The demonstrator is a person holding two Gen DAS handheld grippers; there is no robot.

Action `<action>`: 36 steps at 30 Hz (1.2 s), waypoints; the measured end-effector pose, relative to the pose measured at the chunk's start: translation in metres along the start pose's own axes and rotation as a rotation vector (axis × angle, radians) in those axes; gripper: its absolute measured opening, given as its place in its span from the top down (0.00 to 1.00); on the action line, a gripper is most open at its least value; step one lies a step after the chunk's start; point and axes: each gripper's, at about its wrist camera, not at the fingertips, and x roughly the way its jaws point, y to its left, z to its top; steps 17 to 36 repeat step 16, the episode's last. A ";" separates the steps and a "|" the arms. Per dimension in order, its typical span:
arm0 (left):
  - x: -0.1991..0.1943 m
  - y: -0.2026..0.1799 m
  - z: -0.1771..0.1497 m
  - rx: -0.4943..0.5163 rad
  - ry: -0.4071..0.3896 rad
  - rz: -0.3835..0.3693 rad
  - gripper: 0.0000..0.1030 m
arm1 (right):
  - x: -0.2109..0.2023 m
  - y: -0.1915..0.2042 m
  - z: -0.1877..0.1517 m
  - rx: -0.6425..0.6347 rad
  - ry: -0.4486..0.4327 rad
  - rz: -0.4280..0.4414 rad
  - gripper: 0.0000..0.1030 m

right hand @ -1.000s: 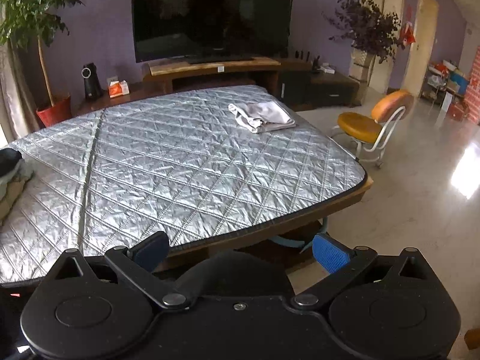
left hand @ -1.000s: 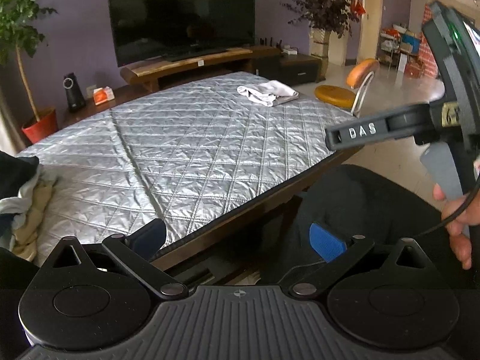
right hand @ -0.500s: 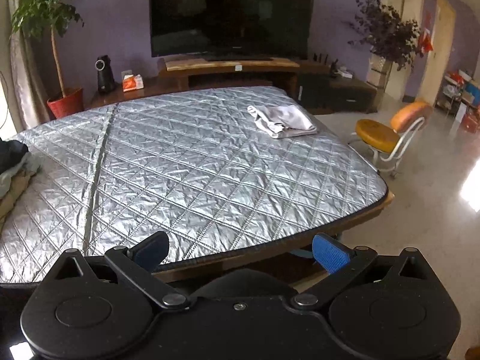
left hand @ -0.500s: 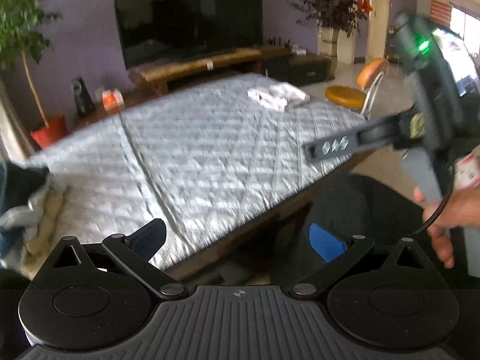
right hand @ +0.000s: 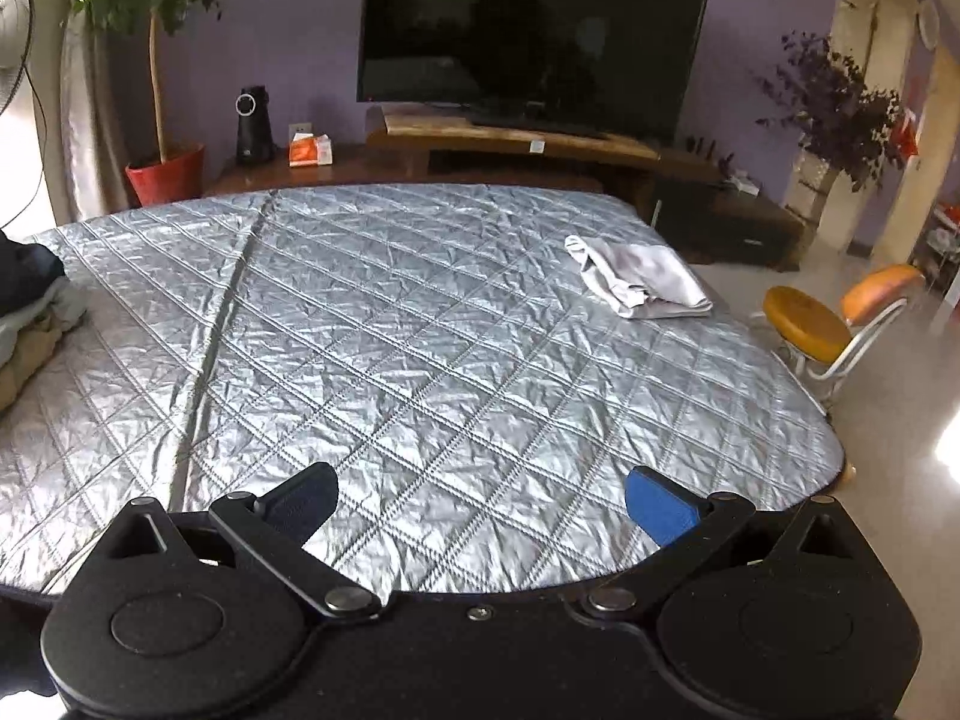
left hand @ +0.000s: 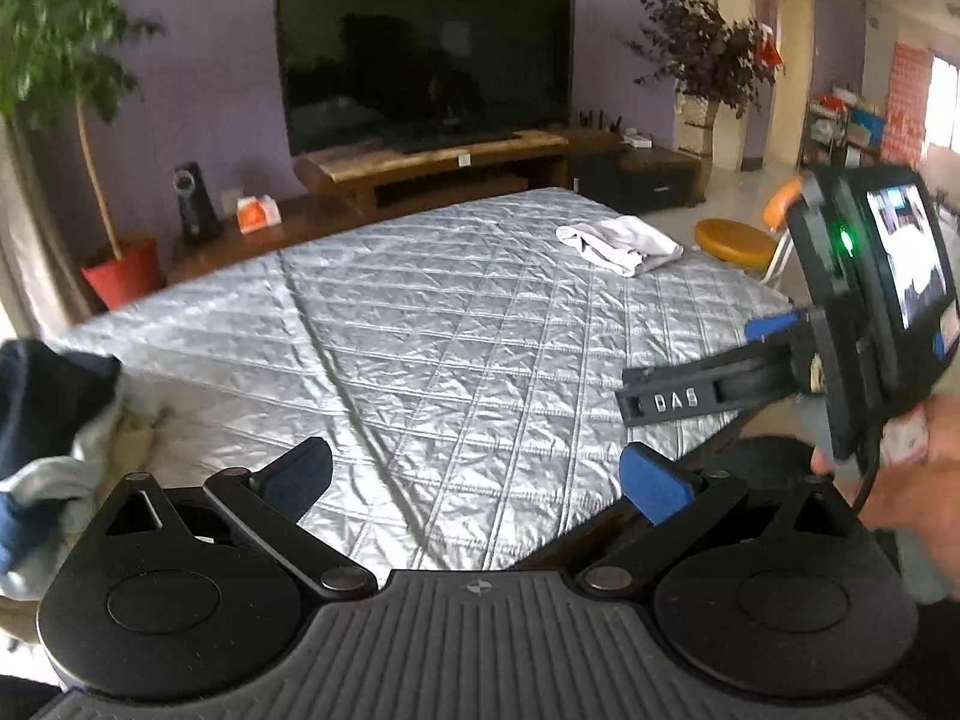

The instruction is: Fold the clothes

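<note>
Lying folded on the silver quilt [right hand: 456, 324], white garment [right hand: 645, 279]; both grippers [left hand: 474, 480] [right hand: 480, 501] spread, empty.

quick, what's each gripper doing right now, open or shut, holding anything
Left gripper: open, holding nothing, above the quilted cover.
Right gripper: open, holding nothing.

Silver diamond-quilted cover [right hand: 420, 330]; pale grey garment [right hand: 645, 279]; orange chair [right hand: 840, 312]; red pot [right hand: 165, 174].
</note>
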 end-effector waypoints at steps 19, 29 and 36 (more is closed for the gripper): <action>0.054 0.004 0.001 -0.064 0.045 0.001 0.00 | 0.029 -0.028 -0.011 0.095 0.098 -0.024 0.01; 0.054 0.004 0.001 -0.064 0.045 0.001 0.00 | 0.029 -0.028 -0.011 0.095 0.098 -0.024 0.01; 0.054 0.004 0.001 -0.064 0.045 0.001 0.00 | 0.029 -0.028 -0.011 0.095 0.098 -0.024 0.01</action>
